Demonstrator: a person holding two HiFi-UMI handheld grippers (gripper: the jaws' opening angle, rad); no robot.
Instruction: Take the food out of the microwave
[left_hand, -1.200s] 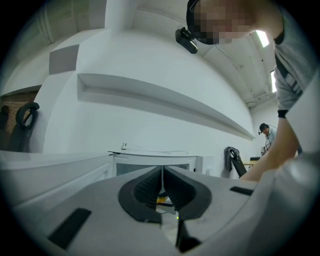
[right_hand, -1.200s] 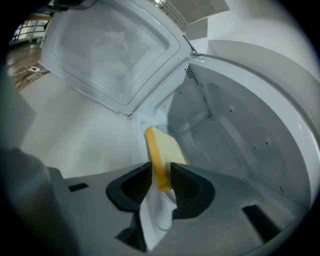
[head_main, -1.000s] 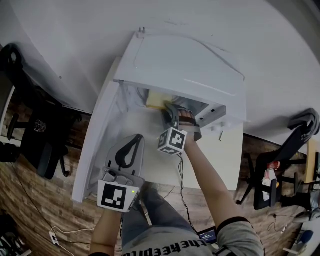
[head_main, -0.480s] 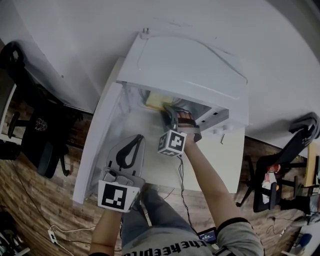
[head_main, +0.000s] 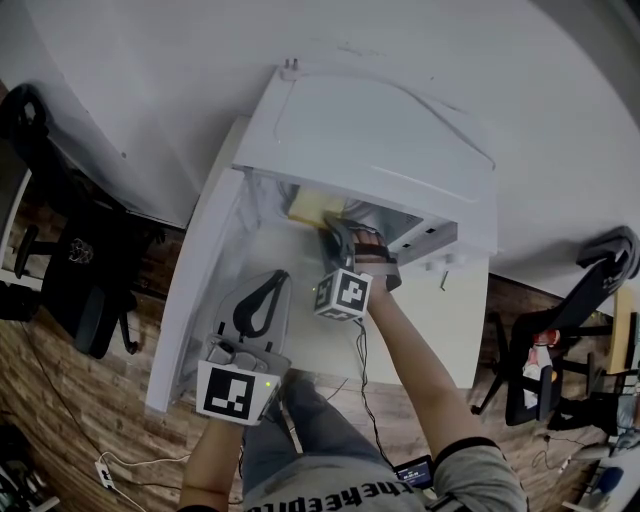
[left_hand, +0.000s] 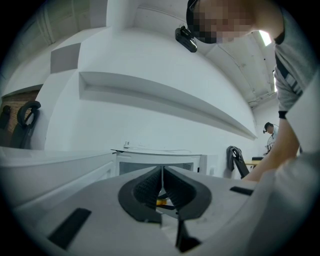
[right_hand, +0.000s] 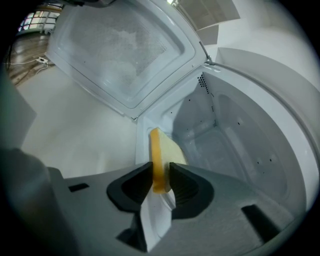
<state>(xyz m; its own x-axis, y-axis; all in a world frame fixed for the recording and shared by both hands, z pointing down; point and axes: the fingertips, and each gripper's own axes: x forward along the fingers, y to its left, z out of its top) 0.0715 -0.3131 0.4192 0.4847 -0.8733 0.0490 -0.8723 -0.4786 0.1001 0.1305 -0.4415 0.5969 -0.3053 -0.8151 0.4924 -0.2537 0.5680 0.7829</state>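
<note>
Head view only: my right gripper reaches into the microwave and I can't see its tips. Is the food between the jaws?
Observer: Yes. The right gripper has the yellow slice edge-on between its jaws, which are closing on it.
Operator: Anything else inside?
Observer: The part of the microwave cavity in view holds nothing else.
Operator: And the left gripper?
Observer: The left gripper has its jaws together, nothing between them.
</note>
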